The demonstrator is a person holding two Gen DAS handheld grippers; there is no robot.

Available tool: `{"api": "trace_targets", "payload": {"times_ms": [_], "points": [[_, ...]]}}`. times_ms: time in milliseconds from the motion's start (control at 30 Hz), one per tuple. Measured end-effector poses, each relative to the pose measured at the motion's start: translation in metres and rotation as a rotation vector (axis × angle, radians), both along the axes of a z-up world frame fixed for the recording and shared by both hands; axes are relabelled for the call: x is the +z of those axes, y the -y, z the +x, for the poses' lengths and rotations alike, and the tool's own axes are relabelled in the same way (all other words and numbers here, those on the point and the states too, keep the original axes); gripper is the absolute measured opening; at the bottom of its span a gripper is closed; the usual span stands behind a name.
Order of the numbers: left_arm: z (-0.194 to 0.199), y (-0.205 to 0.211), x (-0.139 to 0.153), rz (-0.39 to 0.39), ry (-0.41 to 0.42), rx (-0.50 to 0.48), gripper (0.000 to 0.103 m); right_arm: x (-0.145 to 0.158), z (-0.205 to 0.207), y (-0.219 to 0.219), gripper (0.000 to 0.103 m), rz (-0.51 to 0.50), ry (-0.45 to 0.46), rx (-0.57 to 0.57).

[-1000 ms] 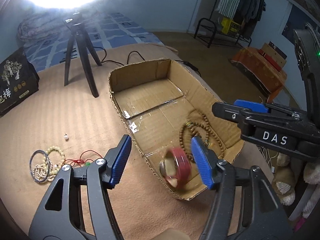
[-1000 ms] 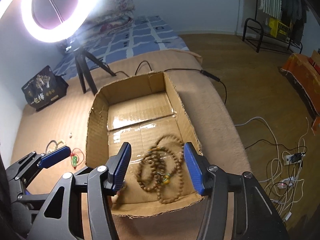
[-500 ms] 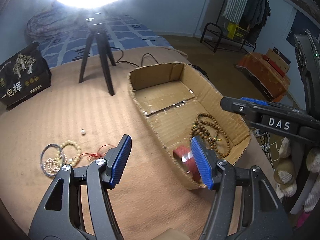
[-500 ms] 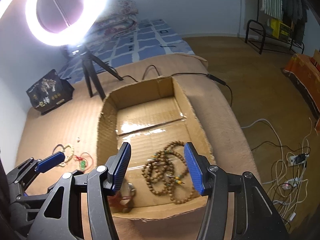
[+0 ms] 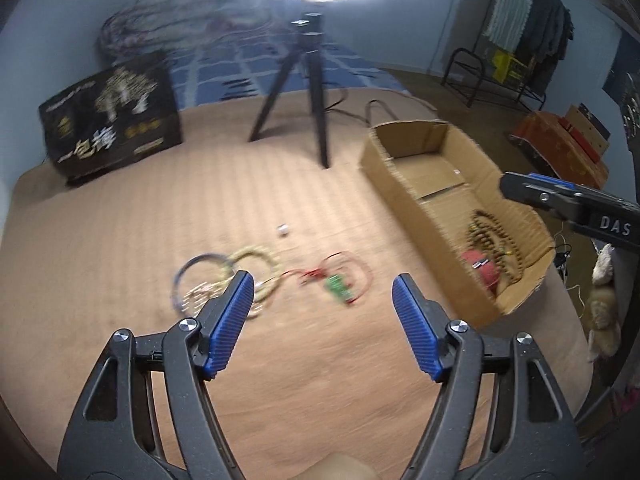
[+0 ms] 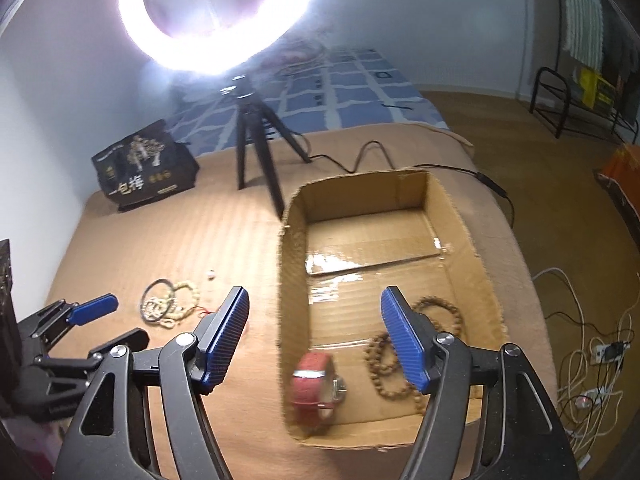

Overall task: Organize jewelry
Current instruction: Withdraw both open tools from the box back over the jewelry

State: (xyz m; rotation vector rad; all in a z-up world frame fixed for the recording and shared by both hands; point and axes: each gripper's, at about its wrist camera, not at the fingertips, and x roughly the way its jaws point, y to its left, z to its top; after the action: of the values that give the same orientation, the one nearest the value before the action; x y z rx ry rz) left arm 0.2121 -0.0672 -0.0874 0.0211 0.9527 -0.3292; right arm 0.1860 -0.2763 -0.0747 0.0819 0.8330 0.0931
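A cardboard box (image 6: 290,304) (image 5: 404,196) lies on the tan bed cover. Inside it are a red watch (image 6: 316,390) (image 5: 480,270) and a brown bead necklace (image 6: 400,360) (image 5: 496,240). Left of the box lie a metal bangle (image 5: 200,276) (image 6: 158,296), cream bead bracelets (image 5: 256,264) (image 6: 184,300) and a red cord with a green pendant (image 5: 338,286). My left gripper (image 5: 322,320) is open and empty above the loose jewelry; it also shows in the right wrist view (image 6: 92,320). My right gripper (image 6: 314,336) is open and empty over the box's near left corner.
A black tripod (image 6: 256,152) with a ring light (image 6: 220,12) stands behind the box. A dark printed bag (image 5: 112,120) sits at the back left. A small white bead (image 5: 283,230) lies on the cover. Cables (image 6: 588,360) lie on the floor at the right.
My left gripper has swung left from the box to above the loose jewelry, leaving the red watch in the box. My right gripper has drawn back and turned left a little.
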Motion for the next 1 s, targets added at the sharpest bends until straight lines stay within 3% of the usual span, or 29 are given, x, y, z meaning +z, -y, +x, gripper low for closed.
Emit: {"api": "trace_targets", "payload": {"times_ms": [100,400,600,767,1000], "points": [[0.000,-0.024,-0.007,-0.001,-0.028,0.022,0.075,-0.002,0.001,-0.011,0.077,0.013,-0.001,0.029],[0.000,-0.088,-0.038,-0.067,-0.129,0.115,0.075,-0.019,0.009,-0.052,0.078,-0.023,-0.042,0.131],[0.011,-0.088,-0.046,-0.053,-0.132,0.113,0.075,-0.033,0.016,-0.076,0.078,-0.046,-0.090,0.195],[0.025,-0.082,-0.056,-0.068,-0.153,0.117,0.075,-0.051,0.019,-0.089,0.078,-0.121,-0.130,0.242],[0.045,-0.073,-0.073,-0.052,-0.186,0.147,0.075,-0.060,0.021,-0.101,0.077,-0.105,-0.169,0.300]]}}
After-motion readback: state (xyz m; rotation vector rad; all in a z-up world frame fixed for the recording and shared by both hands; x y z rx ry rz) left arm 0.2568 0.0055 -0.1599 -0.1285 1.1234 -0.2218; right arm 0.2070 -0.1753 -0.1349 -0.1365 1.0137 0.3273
